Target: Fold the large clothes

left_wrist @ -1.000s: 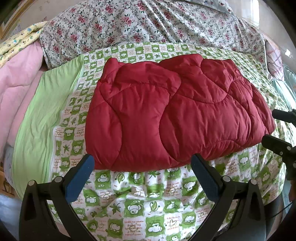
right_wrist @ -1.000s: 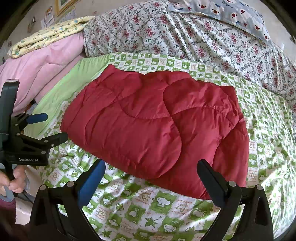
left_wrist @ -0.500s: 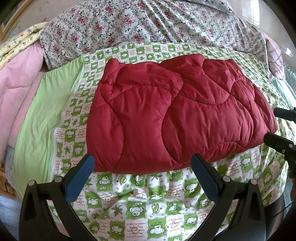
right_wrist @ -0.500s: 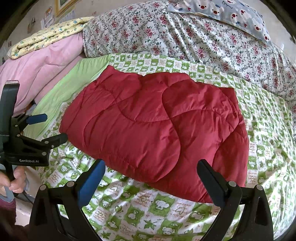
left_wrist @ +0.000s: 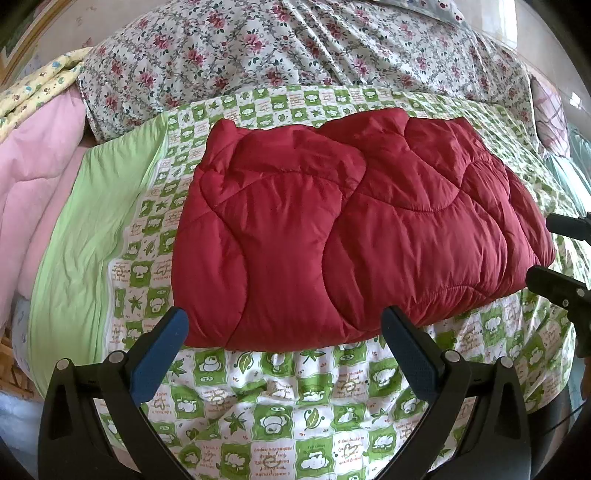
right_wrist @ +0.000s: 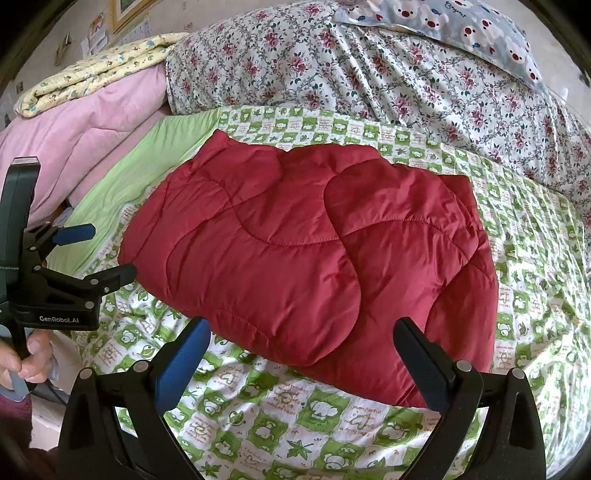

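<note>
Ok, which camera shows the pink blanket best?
The right wrist view: the pink blanket lies in full width under the yellow quilt, folds visible. The left wrist view catches only its side at the frame edge.

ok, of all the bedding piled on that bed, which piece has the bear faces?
The blue-grey pillow at the far top right, above the floral quilt. The yellow blanket has small prints, the pink quilt is plain.

Folded jacket (left_wrist: 354,236) on checked sheet (left_wrist: 295,398); floral quilt (left_wrist: 295,48) behind
</note>
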`<state>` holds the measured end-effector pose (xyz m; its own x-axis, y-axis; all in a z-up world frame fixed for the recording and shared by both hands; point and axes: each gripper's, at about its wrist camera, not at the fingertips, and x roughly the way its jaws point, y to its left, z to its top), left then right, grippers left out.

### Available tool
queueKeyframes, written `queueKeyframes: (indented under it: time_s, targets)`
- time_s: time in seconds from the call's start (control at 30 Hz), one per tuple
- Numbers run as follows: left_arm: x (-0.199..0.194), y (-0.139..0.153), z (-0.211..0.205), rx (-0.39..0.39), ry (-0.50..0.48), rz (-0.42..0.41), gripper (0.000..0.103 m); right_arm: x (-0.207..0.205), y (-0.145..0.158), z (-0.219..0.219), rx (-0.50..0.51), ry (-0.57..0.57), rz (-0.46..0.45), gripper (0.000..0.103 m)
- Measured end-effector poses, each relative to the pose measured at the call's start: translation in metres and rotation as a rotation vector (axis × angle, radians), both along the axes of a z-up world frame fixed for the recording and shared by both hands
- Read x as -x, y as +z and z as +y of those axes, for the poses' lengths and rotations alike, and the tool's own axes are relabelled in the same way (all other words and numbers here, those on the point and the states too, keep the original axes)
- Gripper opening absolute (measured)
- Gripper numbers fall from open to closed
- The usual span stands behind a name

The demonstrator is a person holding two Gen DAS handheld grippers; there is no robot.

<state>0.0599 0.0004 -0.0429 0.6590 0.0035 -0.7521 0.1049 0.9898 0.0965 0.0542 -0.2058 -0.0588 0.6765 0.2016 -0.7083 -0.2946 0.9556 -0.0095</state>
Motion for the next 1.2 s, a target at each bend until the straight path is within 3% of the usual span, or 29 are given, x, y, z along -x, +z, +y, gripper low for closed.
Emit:
queueKeyframes:
  time_s: [1.2]
  targets:
    - [0.0020,0.0039,-0.0036,-0.023,-0.001,-0.019,0.103,-0.0045,0.0004,0.0010,0.005,0.002,-0.001,0.100]
